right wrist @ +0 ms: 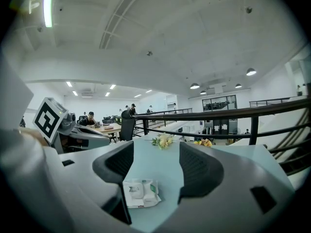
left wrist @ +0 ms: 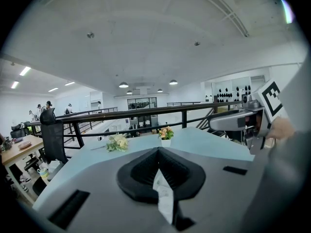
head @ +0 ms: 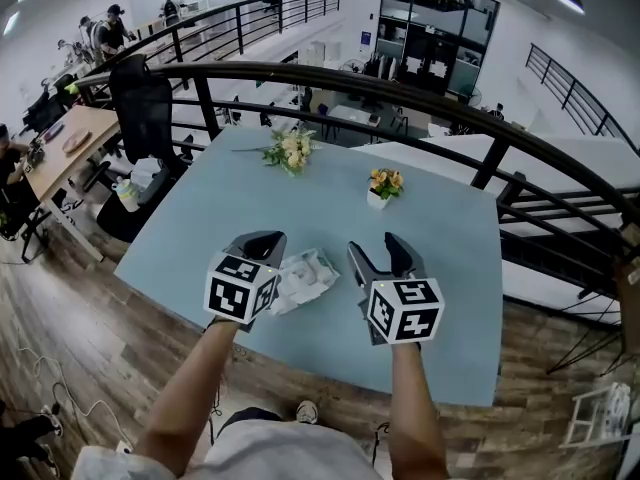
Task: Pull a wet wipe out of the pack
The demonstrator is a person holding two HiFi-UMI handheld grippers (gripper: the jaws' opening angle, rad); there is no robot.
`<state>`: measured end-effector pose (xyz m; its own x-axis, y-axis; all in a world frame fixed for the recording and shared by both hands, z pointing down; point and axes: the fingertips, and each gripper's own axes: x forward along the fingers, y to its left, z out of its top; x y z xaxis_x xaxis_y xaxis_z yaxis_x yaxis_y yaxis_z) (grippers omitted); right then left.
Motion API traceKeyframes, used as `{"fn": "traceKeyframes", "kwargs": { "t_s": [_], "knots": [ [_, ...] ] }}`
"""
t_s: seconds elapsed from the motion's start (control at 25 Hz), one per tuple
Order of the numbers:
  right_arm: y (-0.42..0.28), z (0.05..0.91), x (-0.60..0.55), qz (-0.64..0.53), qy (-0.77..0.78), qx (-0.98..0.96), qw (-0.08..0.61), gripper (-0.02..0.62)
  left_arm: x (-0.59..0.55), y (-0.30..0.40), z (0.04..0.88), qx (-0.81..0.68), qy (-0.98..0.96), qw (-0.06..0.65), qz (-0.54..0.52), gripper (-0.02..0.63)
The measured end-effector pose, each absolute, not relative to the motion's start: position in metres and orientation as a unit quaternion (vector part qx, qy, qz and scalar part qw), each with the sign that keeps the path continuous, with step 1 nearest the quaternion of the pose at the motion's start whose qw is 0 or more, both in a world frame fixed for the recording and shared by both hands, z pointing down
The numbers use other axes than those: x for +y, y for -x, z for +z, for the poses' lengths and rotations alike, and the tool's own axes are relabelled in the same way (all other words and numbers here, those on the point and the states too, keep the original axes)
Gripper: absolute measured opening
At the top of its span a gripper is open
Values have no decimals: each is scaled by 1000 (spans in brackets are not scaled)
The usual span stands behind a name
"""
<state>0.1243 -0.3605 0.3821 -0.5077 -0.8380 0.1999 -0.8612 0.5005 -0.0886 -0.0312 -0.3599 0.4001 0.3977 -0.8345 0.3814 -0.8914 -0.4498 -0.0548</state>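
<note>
Left claw (left wrist: 158,155) clenched on a white wet wipe (left wrist: 164,194), seemingly to draw it clear, while the right claw (right wrist: 155,150) hovers released over the pack (right wrist: 141,193) lying on the pale-blue worktop (head: 440,228).

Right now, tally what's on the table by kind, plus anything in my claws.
Wipe pack: 1
Loose flower bunch: 1
Potted flowers: 1
Wipe pinched in left claw: 1
Total: 4
</note>
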Motion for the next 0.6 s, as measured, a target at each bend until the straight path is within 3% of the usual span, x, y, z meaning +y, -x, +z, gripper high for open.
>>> {"fn": "traceKeyframes", "kwargs": {
  "t_s": [0.6],
  "knots": [
    [-103, 390, -375, 87, -533, -837, 91, 278, -395, 51, 412, -476, -860, 93, 160, -5]
  ]
}}
